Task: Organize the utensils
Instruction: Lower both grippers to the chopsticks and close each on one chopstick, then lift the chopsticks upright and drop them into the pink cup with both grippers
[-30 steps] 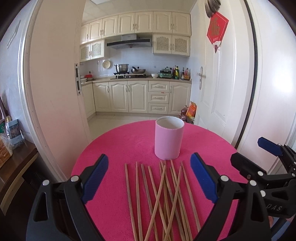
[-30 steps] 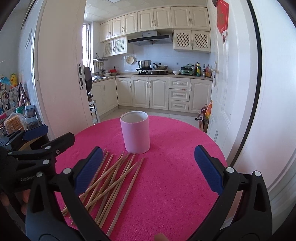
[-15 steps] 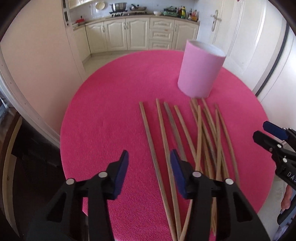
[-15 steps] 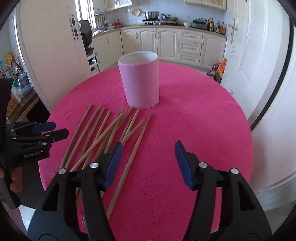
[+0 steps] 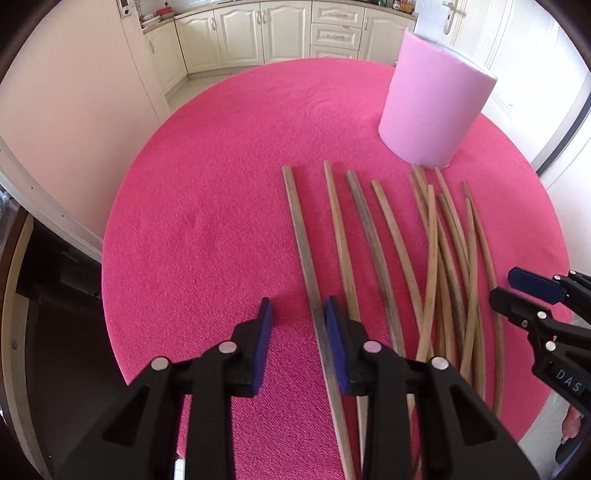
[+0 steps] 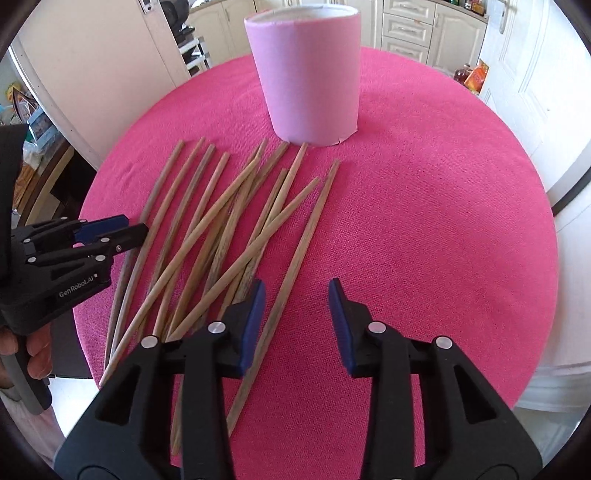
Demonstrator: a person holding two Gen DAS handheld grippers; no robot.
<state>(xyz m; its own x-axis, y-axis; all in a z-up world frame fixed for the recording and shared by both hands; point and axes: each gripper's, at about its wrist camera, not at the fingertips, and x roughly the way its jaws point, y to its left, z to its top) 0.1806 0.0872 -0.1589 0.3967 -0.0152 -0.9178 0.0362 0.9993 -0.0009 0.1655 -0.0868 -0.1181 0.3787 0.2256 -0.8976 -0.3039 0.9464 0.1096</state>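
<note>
I'm looking at a round table (image 5: 207, 192) covered in bright pink cloth, with cream kitchen cabinets (image 5: 280, 26) through the doorway behind it.

My left gripper (image 5: 298, 317) sits low over the near edge of the table with its jaws parted. The leftmost chopstick (image 5: 301, 236) runs up between the blue pads, lying right against the right-hand pad; I can't tell from this angle whether that pad actually touches it. The left pad has bare cloth under it.

My right gripper (image 6: 296, 295) is likewise parted and holds nothing. The rightmost chopstick (image 6: 306, 236) passes just inside its left pad, and bare pink cloth lies under the rest of the gap.

Farther out, the remaining chopsticks (image 6: 207, 229) lie flat between the two grippers. On the left side they are spread apart singly; toward the right several cross over one another in a loose heap. All point roughly toward the far side of the table.

Beyond their far tips stands the pink cylindrical holder (image 6: 306, 74), upright on the cloth, with a few tips lying close to its base. From the left wrist camera it sits up and to the right (image 5: 436, 103).
</note>
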